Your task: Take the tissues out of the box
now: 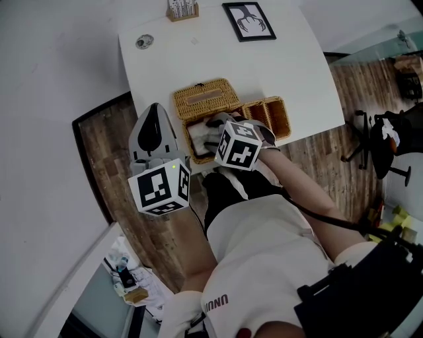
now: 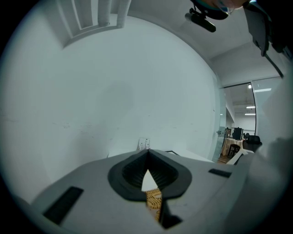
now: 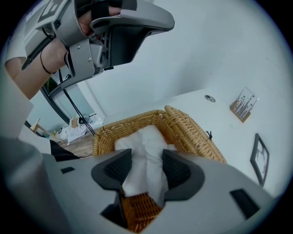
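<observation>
A wicker tissue box (image 1: 187,117) stands at the near edge of the white table, its lid (image 1: 206,98) flipped open toward the back. White tissues (image 1: 197,135) lie inside it. My right gripper (image 1: 215,127) reaches down into the box and is shut on a bunch of the tissues (image 3: 144,141), which fills the gap between its jaws (image 3: 145,160). The box's woven rim (image 3: 120,125) curves around them. My left gripper (image 1: 156,111) hangs in the air left of the box, off the table, jaws shut on nothing (image 2: 148,153); the right gripper view shows this left gripper (image 3: 132,27) overhead.
A second wicker basket (image 1: 272,117) adjoins the box on the right. The white table (image 1: 284,66) also carries a framed picture (image 1: 248,21), a small wooden holder (image 1: 182,10) and a round disc (image 1: 144,41). An office chair (image 1: 386,142) stands on the wooden floor at right.
</observation>
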The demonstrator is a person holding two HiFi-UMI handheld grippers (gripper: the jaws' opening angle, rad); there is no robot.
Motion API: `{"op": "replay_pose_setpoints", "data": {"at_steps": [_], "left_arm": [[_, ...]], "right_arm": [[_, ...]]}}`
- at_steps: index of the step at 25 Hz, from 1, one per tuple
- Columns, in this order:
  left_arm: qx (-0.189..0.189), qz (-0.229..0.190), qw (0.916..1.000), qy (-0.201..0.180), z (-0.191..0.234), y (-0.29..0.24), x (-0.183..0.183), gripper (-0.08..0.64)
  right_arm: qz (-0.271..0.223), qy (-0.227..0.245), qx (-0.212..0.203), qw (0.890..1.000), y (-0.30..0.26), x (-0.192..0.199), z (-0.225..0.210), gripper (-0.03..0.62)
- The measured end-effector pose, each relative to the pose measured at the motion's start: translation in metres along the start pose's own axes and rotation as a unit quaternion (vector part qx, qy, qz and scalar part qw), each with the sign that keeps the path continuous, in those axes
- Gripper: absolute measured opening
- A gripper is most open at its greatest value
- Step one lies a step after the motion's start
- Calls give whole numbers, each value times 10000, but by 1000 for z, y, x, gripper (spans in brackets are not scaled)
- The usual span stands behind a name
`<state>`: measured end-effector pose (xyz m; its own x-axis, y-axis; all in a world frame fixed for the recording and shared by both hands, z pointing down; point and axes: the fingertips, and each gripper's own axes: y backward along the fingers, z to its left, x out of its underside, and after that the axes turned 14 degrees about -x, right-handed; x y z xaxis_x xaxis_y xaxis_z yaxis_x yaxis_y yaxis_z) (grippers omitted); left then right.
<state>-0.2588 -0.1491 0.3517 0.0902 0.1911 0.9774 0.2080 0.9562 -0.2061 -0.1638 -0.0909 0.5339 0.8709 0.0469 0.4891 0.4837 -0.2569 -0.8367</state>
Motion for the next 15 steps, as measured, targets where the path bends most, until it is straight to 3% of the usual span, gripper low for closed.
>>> {"op": "replay_pose_setpoints", "data": {"at_steps": [15], "left_arm": [[6,-17,10000,20,-5,0,0,12]], "right_arm": [[-30,-76,6,10000,-1,1,1,161]]}}
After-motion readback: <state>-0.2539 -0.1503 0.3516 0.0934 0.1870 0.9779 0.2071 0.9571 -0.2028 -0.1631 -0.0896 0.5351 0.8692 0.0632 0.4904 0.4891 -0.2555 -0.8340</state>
